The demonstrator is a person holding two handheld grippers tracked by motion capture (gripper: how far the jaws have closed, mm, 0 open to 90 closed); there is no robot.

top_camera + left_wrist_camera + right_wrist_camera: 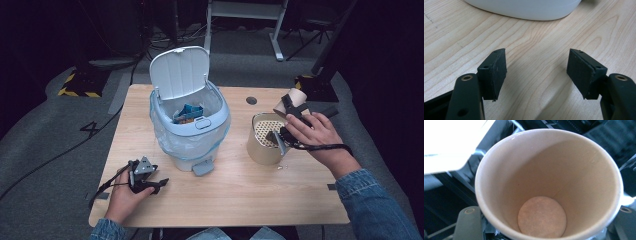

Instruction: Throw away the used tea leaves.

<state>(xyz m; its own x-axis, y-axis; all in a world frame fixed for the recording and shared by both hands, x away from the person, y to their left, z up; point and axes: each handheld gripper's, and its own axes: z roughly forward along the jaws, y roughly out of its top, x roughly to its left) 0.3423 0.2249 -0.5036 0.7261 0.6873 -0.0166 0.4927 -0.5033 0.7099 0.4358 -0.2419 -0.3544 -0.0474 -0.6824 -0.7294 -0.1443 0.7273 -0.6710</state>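
Paper cup [549, 182] hides right gripper's [292, 112] fingers

Light wood worktop [235, 195], rounded corners, w/ a dark round grommet hole [251, 100] near its far edge. Landmark: white pedal bin [190, 127], lid up, clear liner, standing on the worktop left of centre. Right of the bin, apart from it, a tan round container [261, 147] w/ a perforated insert. Just past that container, away from the bin, a few small crumbs [283, 167] on the wood. Nearer me than the bin, on its left, my left gripper [162, 182] rests on the worktop.
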